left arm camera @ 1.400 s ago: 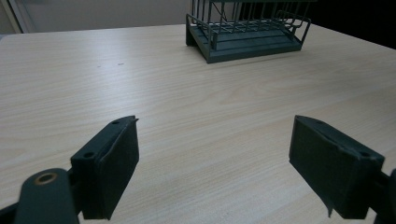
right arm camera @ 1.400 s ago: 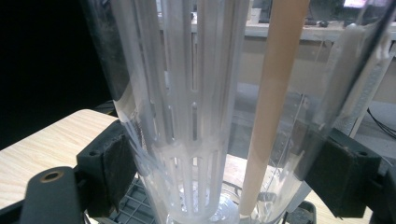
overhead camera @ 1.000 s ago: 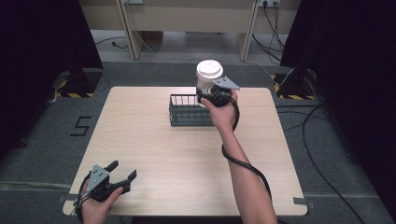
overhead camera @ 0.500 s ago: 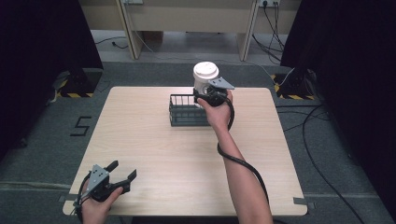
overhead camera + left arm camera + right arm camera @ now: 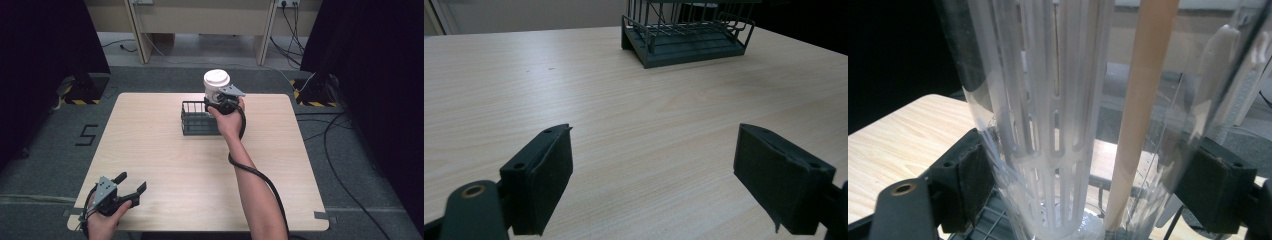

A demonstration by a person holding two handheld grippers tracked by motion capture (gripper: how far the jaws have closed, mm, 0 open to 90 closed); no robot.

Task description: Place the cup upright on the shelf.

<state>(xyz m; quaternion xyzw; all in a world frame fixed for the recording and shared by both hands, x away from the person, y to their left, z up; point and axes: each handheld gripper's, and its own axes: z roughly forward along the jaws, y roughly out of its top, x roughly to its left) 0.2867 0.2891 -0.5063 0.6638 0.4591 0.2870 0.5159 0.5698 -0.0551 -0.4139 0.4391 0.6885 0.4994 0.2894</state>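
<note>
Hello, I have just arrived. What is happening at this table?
A person works with a gripper in each hand. The right gripper is shut on a clear tumbler with a white lid, holding it above the dark wire basket at the far side of the wooden table. The left gripper rests open near the front corner.

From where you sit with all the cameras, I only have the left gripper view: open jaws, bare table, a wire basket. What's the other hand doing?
Observer: The right gripper holds a clear lidded container above the wire basket.
Operator: Is it really clamped?
Observer: Yes, both pads press its clear wall.
Operator: Anything inside?
Observer: A white slotted insert.
</note>
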